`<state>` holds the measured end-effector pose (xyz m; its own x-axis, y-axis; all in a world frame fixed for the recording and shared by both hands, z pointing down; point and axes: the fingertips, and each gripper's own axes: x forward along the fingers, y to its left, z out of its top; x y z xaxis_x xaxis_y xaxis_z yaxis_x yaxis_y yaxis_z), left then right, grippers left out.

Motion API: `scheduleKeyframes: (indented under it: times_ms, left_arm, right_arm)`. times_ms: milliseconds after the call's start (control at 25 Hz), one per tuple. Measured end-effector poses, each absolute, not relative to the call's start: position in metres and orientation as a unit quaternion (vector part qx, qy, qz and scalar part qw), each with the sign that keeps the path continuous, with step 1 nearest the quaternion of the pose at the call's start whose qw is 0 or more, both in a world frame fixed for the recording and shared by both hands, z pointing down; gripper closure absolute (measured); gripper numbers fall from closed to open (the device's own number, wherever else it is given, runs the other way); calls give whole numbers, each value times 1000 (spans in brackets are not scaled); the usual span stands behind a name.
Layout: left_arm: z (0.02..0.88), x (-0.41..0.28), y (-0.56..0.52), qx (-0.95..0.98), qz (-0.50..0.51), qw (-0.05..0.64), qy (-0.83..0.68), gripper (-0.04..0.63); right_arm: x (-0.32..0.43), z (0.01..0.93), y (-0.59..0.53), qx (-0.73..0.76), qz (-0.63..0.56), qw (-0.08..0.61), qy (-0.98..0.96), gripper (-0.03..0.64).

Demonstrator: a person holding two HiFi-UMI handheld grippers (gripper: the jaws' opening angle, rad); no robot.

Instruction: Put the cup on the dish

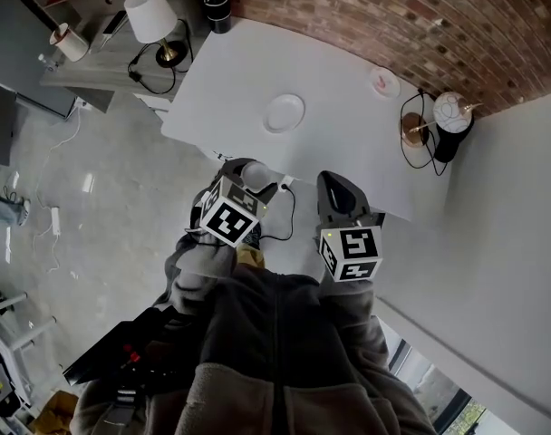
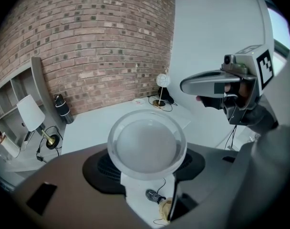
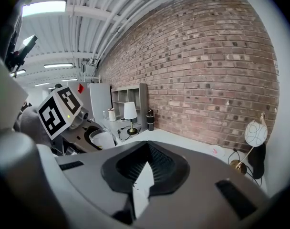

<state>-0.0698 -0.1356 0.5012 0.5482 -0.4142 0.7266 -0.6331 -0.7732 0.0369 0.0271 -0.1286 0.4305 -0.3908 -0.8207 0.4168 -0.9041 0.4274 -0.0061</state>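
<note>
Left tongs [image 1: 246,181] grip the cup [image 2: 147,144] upright, likely bound for the dish [image 1: 284,113] on the bench [image 1: 348,139]. Right tongs [image 3: 144,175], pressed together and empty, idle.

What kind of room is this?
Probably a loft-style studio or workshop furnished like a living space: a bare brick wall, an exposed ceiling with strip lights, and a white table with a table lamp nearby.

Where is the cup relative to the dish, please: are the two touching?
Apart. The head view shows the cup clamped in the left gripper short of the near edge of the table, with bare tabletop between it and the dish.
</note>
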Motion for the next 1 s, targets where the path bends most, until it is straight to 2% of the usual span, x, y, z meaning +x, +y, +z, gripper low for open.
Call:
scheduleKeyframes:
  times_ms: [360,1000]
  left_arm:
    - [516,-77,-181,872,364,153,-288,337]
    - [566,-44,-235,862,367,146,-318,337]
  right_arm:
    - [10,440,-164,523,131,202,-818,615]
    - [48,494,-198,517,168,219,-810,615]
